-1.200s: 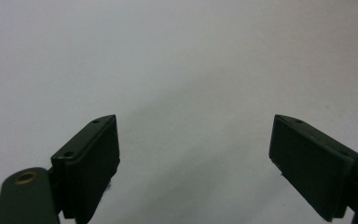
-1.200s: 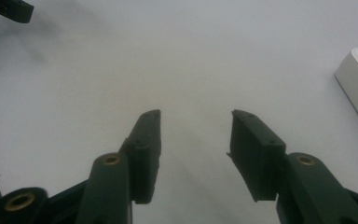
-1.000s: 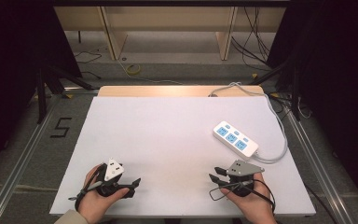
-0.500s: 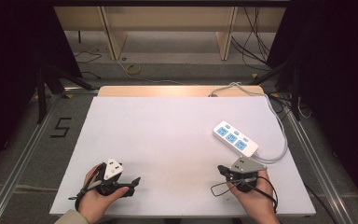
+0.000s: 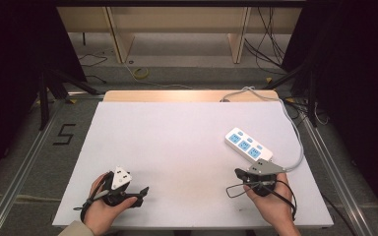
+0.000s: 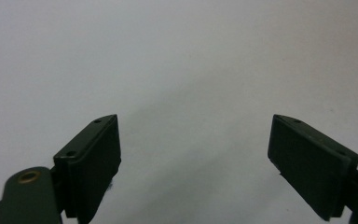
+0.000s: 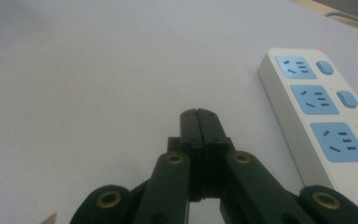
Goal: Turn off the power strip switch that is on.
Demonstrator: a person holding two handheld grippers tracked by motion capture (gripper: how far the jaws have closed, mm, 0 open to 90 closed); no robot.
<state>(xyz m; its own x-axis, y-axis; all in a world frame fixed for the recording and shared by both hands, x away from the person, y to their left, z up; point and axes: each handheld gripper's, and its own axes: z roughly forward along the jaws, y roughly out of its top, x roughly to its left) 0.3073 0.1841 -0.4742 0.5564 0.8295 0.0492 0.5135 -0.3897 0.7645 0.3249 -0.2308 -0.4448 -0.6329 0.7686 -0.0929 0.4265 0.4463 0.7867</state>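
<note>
Since the earlier frame your right gripper (image 5: 240,174) has just clenched its fingers on nothing beside the power strip (image 5: 248,146) at right of the counter (image 5: 177,137); left gripper (image 5: 142,191) released; next, press a switch.

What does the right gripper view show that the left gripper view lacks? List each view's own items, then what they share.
Right gripper view: a white power strip with three blue sockets, lying to the right of the right gripper, whose fingers are pressed together with nothing between them.
Left gripper view: the left gripper, its fingers spread wide with nothing between them.
Shared: the white tabletop beneath each gripper.
</note>
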